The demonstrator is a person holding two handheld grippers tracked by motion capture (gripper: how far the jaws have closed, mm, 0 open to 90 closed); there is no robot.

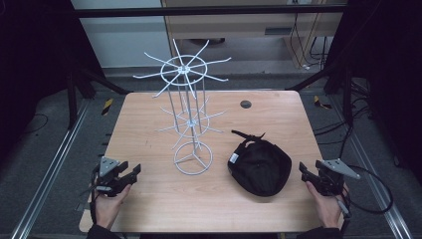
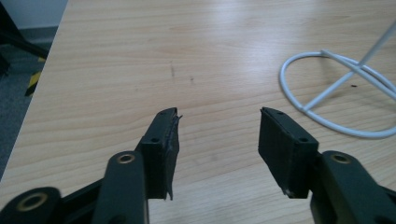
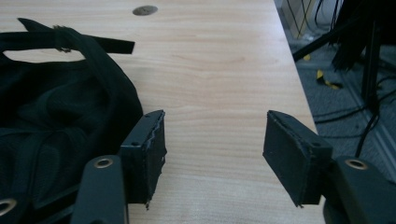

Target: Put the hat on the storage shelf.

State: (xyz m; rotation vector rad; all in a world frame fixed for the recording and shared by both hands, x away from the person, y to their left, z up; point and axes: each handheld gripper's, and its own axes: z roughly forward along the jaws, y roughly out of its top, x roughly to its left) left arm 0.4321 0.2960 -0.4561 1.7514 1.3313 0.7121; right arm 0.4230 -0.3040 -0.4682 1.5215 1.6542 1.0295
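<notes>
The black cap (image 1: 260, 167) lies upside down on the desk (image 1: 149, 114), right of the white wire rack (image 1: 191, 114). Your right gripper (image 3: 212, 140) sits just beside its right edge, fingers wide, holding nothing. Your left gripper (image 2: 217, 137) rests near the rack's ring base, fingers wide and empty.

table (image 1: 149, 129): pale wood-grain top, smooth, soft sheen toward 12 o'clock | rack (image 1: 191, 119): thin white-coated metal wire, smooth, slightly glossy | cap (image 1: 261, 167): black cloth, matt, woven strap | left gripper (image 2: 217, 128) and right gripper (image 3: 212, 135): matt black plastic, ribbed pads with ragged edges, brass-coloured rivets
</notes>
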